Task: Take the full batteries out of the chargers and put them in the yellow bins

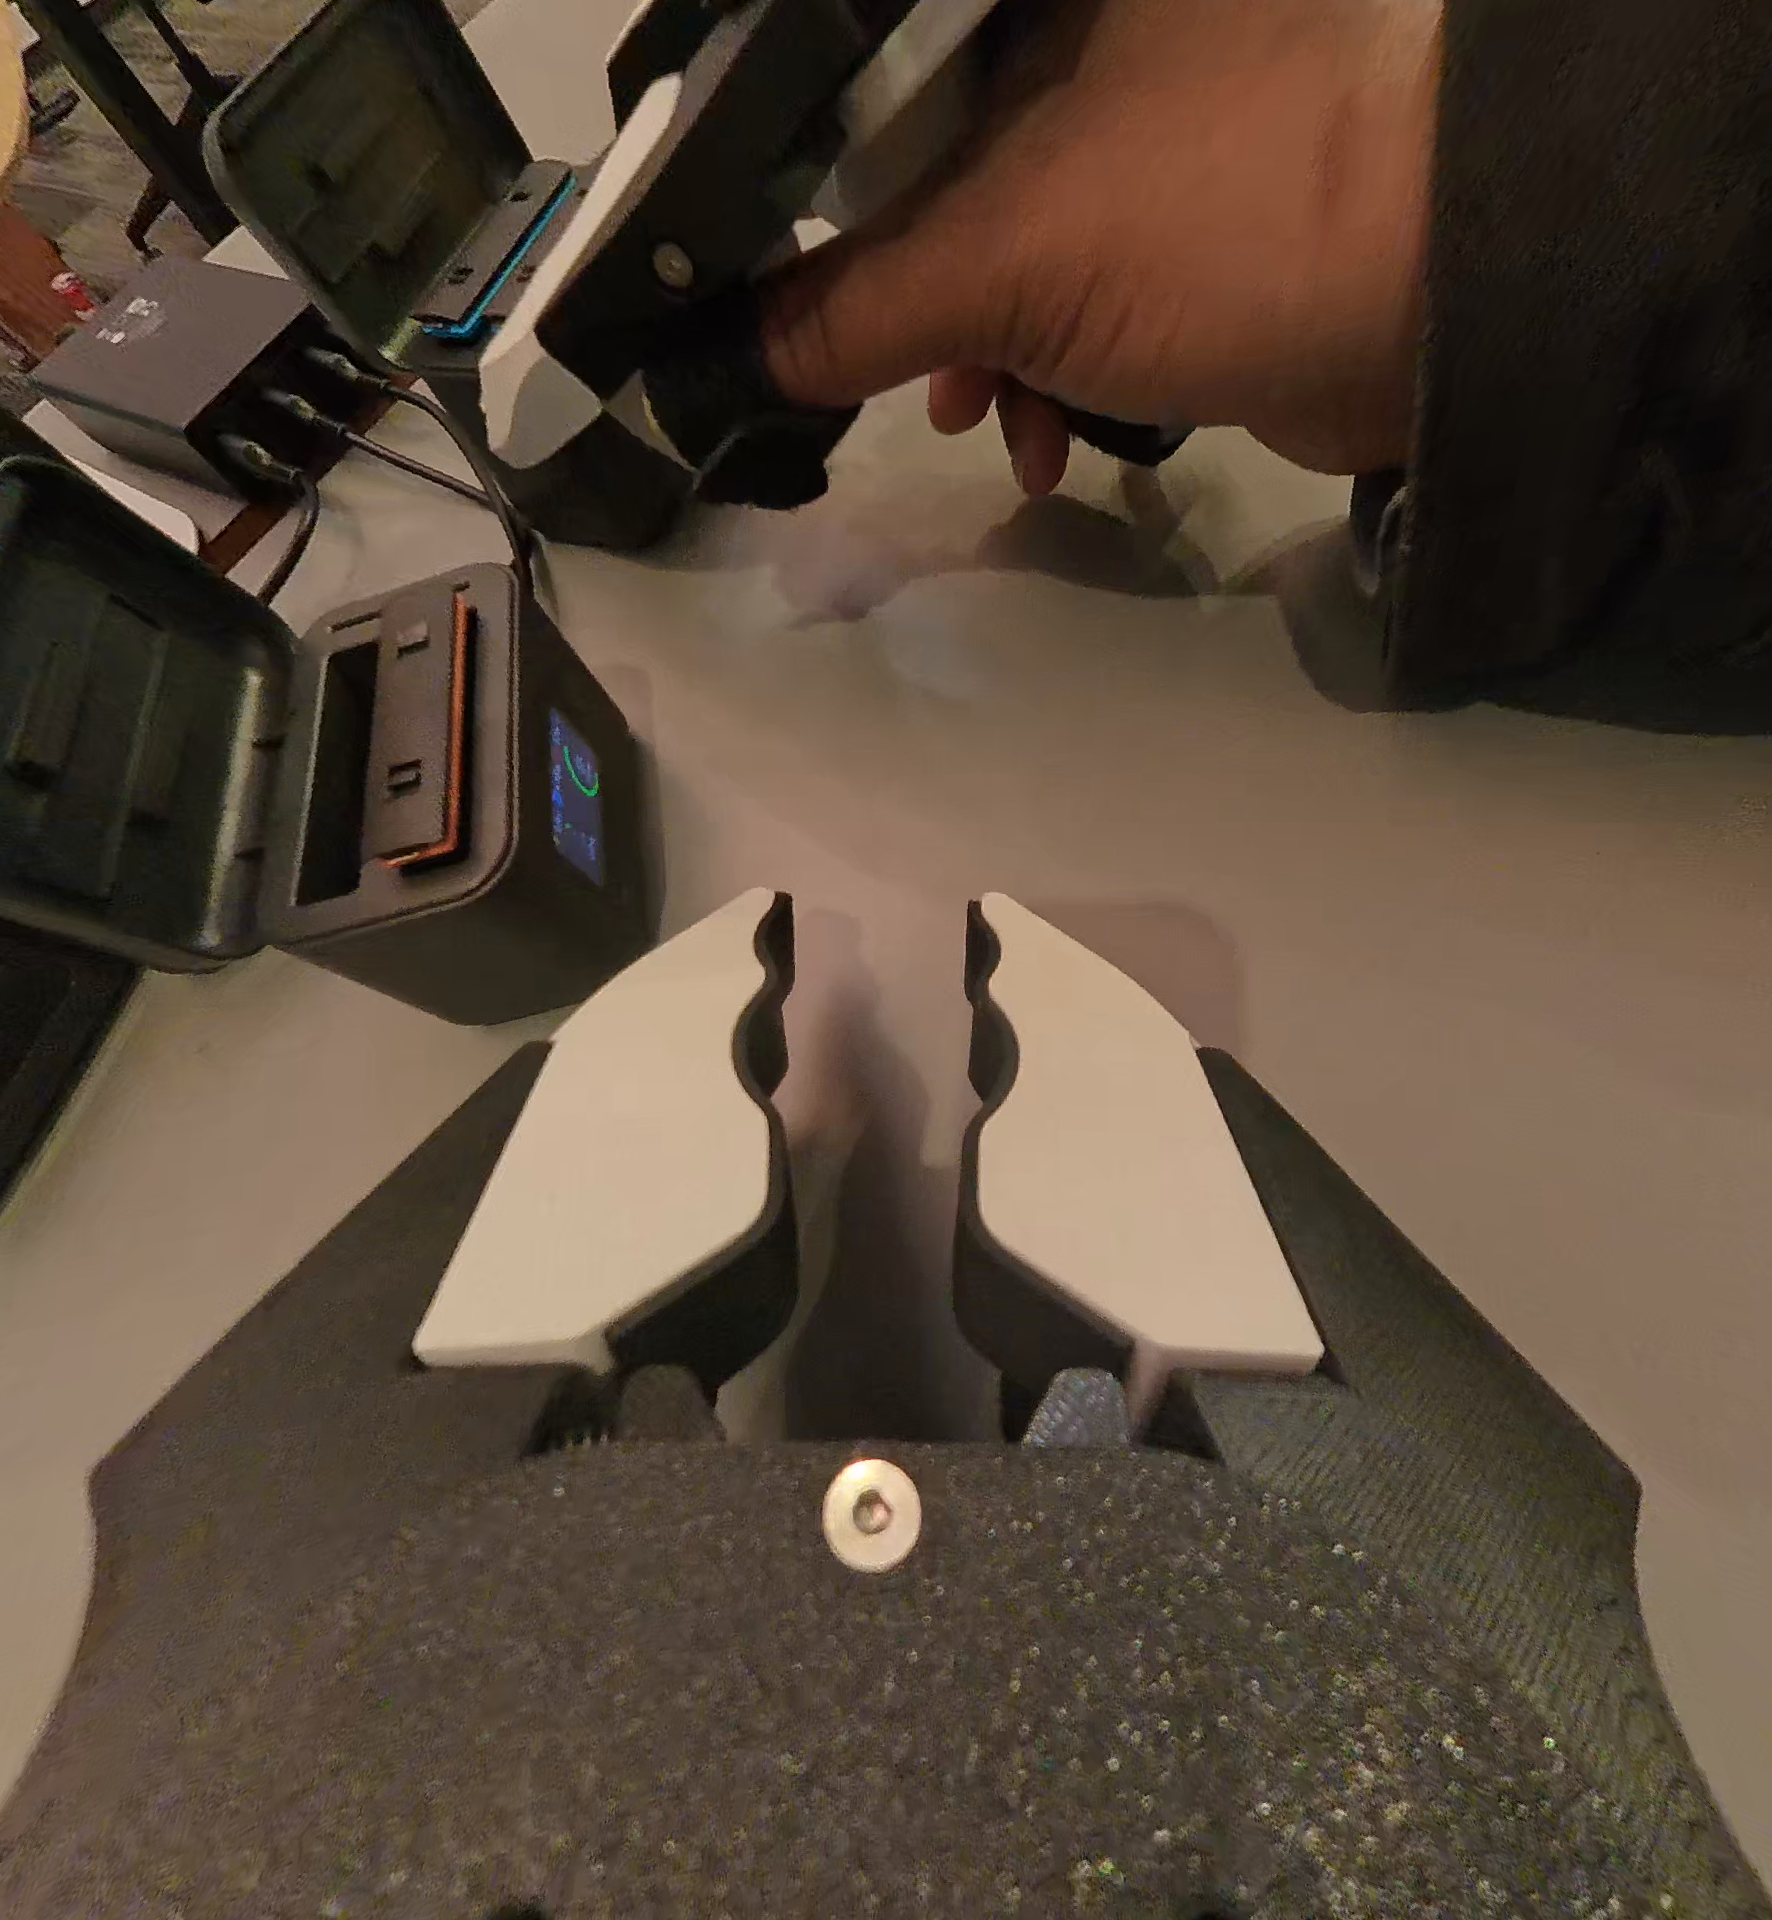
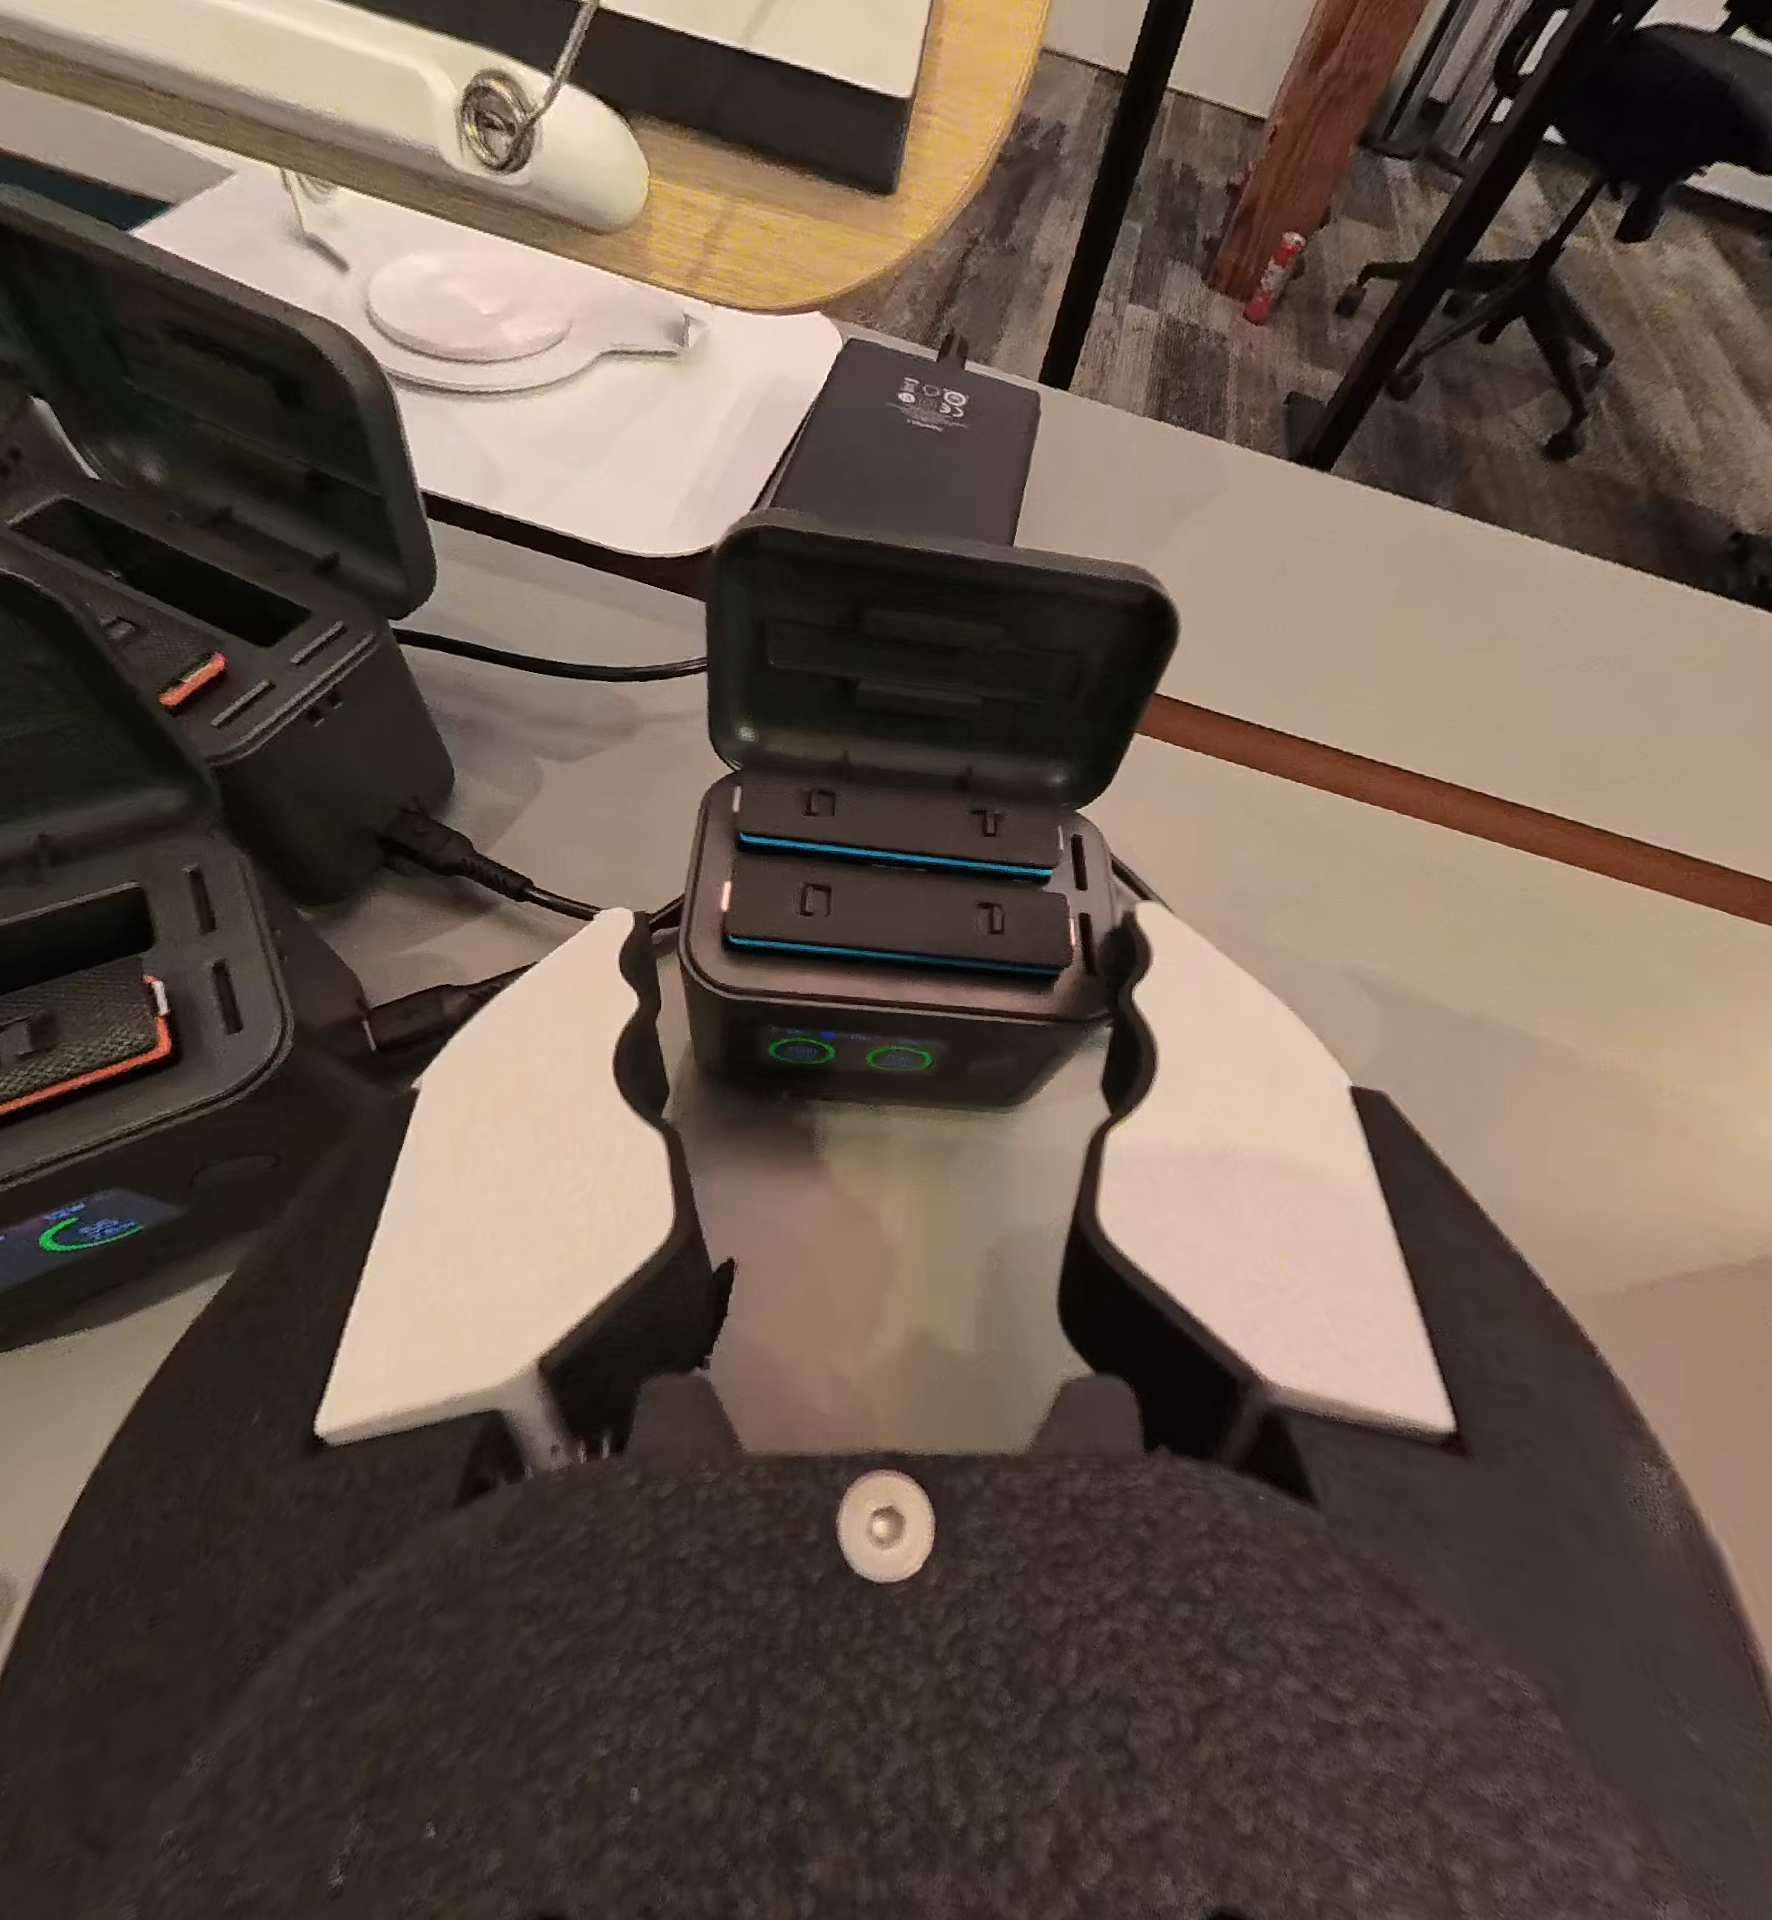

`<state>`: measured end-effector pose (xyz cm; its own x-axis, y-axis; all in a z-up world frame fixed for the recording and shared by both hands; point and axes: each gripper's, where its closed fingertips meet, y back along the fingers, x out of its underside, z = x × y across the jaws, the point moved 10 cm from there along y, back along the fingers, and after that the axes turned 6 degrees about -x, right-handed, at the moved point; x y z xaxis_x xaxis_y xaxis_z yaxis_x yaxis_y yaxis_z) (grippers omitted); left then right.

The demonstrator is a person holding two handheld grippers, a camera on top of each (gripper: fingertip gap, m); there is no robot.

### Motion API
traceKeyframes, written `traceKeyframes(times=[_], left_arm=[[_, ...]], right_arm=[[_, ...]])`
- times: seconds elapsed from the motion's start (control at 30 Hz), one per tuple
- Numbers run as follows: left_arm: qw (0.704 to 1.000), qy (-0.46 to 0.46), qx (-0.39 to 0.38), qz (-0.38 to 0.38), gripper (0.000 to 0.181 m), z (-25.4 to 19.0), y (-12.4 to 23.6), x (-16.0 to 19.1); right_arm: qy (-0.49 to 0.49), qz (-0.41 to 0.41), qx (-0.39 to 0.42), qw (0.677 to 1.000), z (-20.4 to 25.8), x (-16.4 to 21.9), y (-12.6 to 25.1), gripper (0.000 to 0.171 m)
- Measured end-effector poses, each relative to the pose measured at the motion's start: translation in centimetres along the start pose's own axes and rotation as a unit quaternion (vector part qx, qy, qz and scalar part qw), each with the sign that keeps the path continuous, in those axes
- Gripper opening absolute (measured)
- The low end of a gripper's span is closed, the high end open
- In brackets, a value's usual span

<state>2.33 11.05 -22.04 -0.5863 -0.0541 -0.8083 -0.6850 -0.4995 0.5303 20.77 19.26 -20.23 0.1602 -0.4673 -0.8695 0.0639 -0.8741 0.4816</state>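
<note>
Two blue-edged batteries (image 2: 897, 940) are held in the open charger (image 2: 892, 997) just ahead of the wide, empty right tool (image 2: 877, 997); the left tool (image 1: 877, 935) is kept narrow and empty

two blue-edged batteries (image 2: 897, 920) sit upright in the open charger (image 2: 887, 997) (green rings lit).

Left wrist view looked low across grey table (image 1: 1173, 935), close. Right wrist view looked down, close on blue-striped charger (image 2: 892, 997). Both views shared orange-striped charger (image 1: 446, 790) (image 2: 82, 1039).
</note>
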Motion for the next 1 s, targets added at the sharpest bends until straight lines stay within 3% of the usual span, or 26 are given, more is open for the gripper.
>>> traceKeyframes(times=[0.13, 0.43, 0.8, 1.0], left_arm=[[1.0, -0.006, -0.001, 0.0, 0.031, -0.1, 0.0, 0.0], [1.0, -0.002, -0.002, 0.001, 0.031, 0.1, 0.0, 0.1], [0.999, -0.021, -0.048, 0.007, 0.035, 1.8, -1.4, -0.3], [0.994, 0.041, -0.093, 0.026, 0.036, 4.9, -1.1, 0.5]], right_arm=[[-0.017, 0.035, 0.004, 0.999, -0.5, 0.5, -1.2, 0.093], [-0.029, 0.048, -0.034, 0.998, -0.5, 0.7, -1.9, 0.093], [-0.002, 0.043, -0.078, 0.996, 4.2, 0.9, -0.6, 0.092], [0.014, 0.036, -0.112, 0.993, 7.1, 0.8, 0.0, 0.092]])
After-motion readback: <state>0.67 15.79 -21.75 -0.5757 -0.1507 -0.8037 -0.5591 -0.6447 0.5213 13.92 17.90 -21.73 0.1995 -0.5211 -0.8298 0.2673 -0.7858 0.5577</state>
